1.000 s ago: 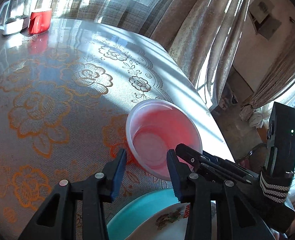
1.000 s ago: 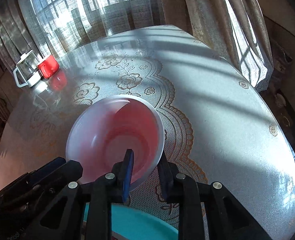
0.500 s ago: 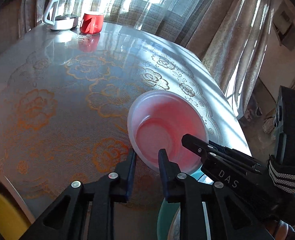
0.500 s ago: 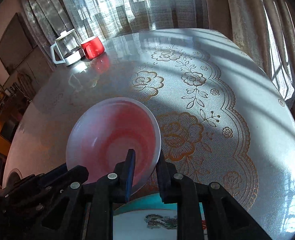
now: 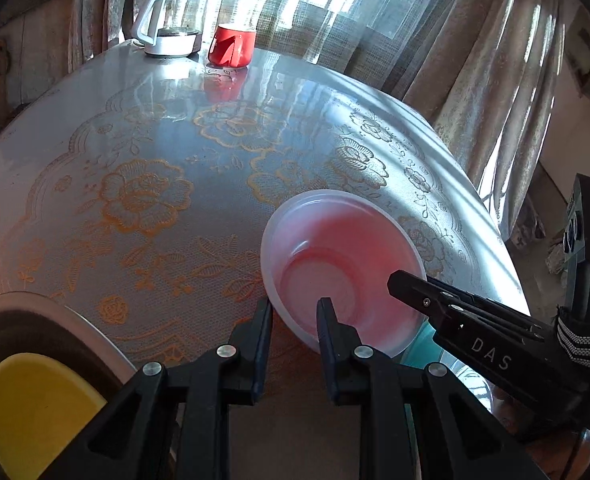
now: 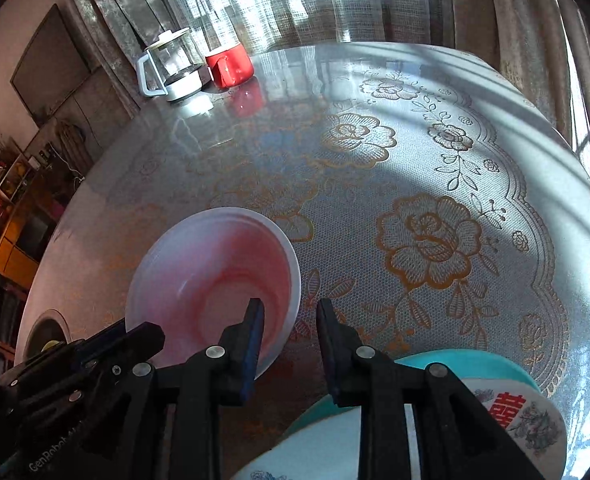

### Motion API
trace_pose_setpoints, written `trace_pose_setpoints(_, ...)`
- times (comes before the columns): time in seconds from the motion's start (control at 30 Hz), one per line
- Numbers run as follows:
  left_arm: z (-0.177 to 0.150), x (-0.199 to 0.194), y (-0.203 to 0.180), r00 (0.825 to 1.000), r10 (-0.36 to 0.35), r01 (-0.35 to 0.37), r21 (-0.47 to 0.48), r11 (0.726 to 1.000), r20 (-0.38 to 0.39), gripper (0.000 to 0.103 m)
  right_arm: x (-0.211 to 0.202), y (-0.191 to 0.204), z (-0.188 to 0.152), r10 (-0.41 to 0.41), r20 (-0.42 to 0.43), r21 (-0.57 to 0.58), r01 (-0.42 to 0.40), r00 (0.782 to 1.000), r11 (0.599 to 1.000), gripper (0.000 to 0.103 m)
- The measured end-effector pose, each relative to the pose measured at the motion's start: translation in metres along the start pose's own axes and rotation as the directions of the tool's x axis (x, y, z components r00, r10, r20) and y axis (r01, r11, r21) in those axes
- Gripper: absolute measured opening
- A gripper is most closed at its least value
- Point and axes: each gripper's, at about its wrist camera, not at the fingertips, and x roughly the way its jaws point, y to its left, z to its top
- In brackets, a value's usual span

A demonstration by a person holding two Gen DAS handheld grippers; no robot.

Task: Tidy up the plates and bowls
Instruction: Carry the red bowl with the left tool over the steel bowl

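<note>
Left wrist view, left claw [image 5: 295,312] clamped on pink bowl [image 5: 341,268] rim, right claw [image 6: 289,314] opening, rim between.

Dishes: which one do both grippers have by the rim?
The pink bowl. Left gripper clamps its near rim; right gripper's jaws are opening around it. The teal plate lies untouched beside.

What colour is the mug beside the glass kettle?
The mug is red, clearest in the right wrist view.
</note>
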Motion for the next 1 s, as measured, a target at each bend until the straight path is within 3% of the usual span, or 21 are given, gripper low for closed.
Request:
trace_pose_setpoints(0.5, -0.012, -0.02, -0.012, 0.996, -0.054, 0.05, 0.063, 0.997, 0.074, 0.023, -0.016, 0.002, -0.019, 0.023, 0.052, 0.025, -0.024, 0.998, 0.999, 0.02)
trace_pose_setpoints(1.0, -0.028, -0.038, -0.016, 0.993, -0.04, 0.028, 0.108, 0.994, 0.113, 0.023, -0.028, 0.002, -0.033, 0.068, 0.08, 0.069, -0.074, 0.994, 0.995, 0.02)
